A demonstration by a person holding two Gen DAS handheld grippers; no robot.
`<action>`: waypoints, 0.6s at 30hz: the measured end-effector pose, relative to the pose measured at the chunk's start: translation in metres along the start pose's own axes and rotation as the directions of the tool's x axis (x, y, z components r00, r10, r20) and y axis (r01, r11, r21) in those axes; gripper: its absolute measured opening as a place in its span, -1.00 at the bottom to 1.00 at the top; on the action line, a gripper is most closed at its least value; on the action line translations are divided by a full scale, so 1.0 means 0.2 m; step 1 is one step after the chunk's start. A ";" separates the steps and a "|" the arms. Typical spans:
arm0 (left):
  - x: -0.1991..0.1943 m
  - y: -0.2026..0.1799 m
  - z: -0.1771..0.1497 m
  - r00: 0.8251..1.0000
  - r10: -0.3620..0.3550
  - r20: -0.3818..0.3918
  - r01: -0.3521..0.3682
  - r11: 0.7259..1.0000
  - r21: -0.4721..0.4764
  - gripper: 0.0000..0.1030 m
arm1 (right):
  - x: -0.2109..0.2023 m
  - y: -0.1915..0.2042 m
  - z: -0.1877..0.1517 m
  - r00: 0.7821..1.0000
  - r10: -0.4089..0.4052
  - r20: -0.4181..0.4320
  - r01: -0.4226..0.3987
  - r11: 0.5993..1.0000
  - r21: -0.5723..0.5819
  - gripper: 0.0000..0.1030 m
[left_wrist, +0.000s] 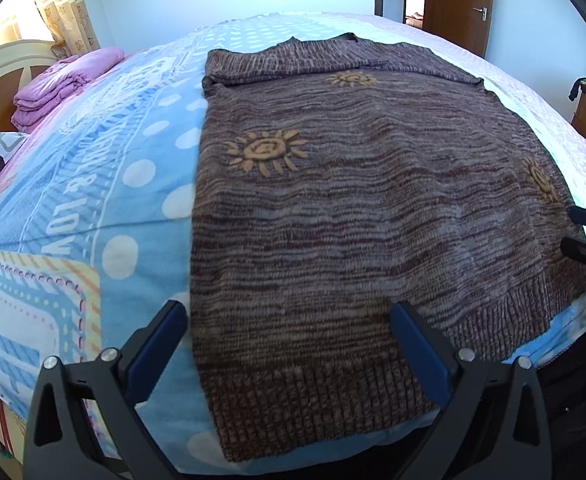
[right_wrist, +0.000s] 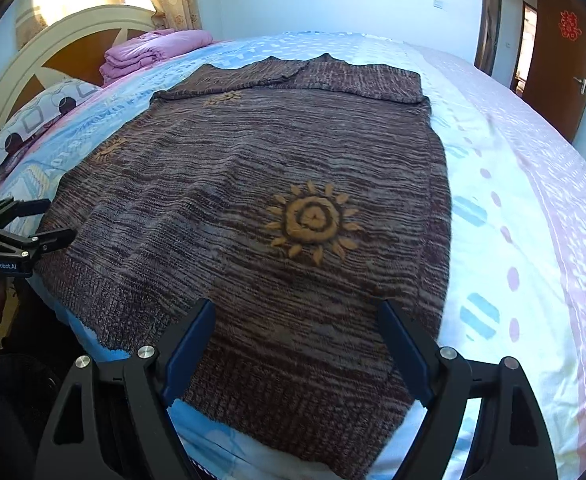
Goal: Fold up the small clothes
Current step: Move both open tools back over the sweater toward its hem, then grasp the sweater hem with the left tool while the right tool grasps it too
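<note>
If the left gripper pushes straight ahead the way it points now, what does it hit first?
Most likely the brown knit sweater, near its ribbed hem at the near left corner. The left gripper has open jaws straddling that edge; depth is unclear, so the blue bedsheet beside it could come first.

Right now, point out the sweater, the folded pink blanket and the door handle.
sweater [left_wrist: 353, 200]: left wrist view, middle of the knit body.
folded pink blanket [right_wrist: 153, 52]: right wrist view, top of the stack.
door handle [left_wrist: 481, 11]: left wrist view, the metal lever.

Coarse ribbed knit sweater [left_wrist: 353, 208] on smooth cotton bedsheet [left_wrist: 133, 184].
</note>
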State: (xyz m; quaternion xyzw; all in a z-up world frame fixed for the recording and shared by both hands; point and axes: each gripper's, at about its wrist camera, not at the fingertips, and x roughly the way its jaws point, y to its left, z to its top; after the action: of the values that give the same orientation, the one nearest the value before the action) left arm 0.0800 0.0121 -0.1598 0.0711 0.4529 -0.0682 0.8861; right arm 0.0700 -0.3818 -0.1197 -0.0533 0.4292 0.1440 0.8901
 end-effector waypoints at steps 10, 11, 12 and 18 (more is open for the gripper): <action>-0.11 0.11 -0.04 1.000 0.013 0.014 -0.012 1.000 -0.025 0.99 | -0.07 -0.06 -0.06 1.000 0.003 0.002 -0.003 0.999 0.040 0.63; -0.12 0.14 -0.04 1.000 0.004 0.018 -0.003 0.999 -0.038 0.96 | -0.09 -0.07 -0.06 1.000 0.003 0.004 -0.003 0.999 0.049 0.63; -0.12 0.15 -0.06 1.000 -0.013 0.020 0.014 0.999 -0.049 0.86 | -0.10 -0.09 -0.07 1.000 0.002 0.008 -0.002 0.998 0.063 0.63; -0.10 0.18 -0.11 0.995 -0.102 0.008 0.102 0.990 -0.099 0.50 | -0.16 -0.19 -0.13 1.000 0.016 0.015 -0.018 0.991 0.136 0.63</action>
State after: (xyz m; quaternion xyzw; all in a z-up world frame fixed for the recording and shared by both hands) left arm 0.0582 0.0530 -0.1531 0.0039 0.4575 -0.0909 0.8846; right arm 0.0418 -0.4300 -0.1122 0.0121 0.4324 0.1223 0.8933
